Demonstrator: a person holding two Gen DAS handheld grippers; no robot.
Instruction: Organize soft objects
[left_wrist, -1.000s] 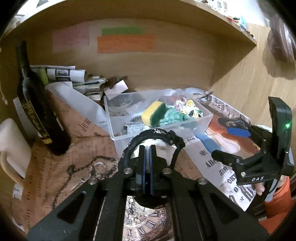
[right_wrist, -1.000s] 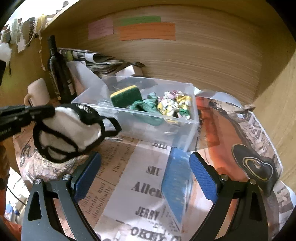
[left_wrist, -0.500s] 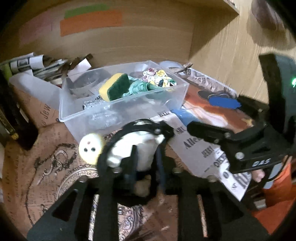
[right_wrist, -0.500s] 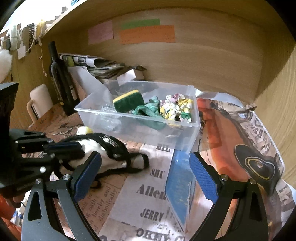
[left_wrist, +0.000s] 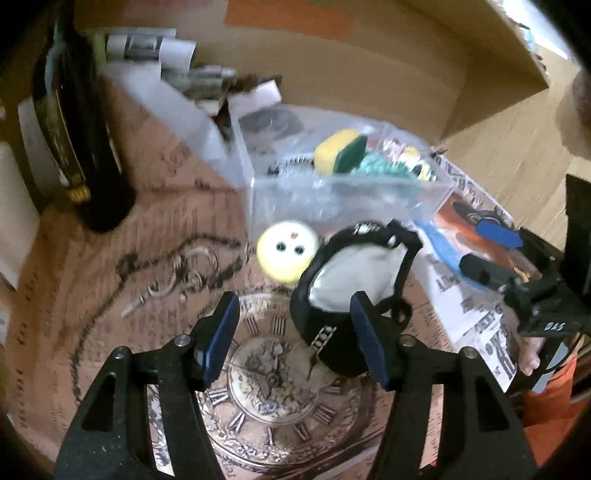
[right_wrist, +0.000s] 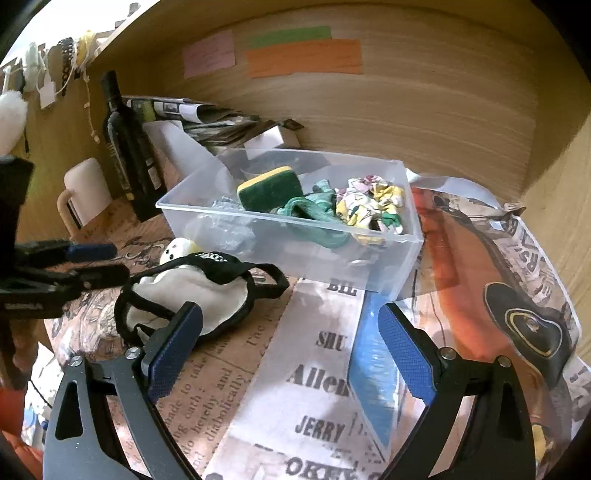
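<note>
Now the left claw (left_wrist: 295, 332) gapes wide, empty, its right finger overlapping the black-and-white pouch (left_wrist: 351, 280); right claw (right_wrist: 291, 339) likewise spread.

A crumpled white-and-black fabric eye mask (left_wrist: 351, 280) is laid on the printed tablecloth, just before a clear plastic bin (right_wrist: 369, 266) holding a yellow-green sponge (right_wrist: 271, 188) and scrunchies.
</note>
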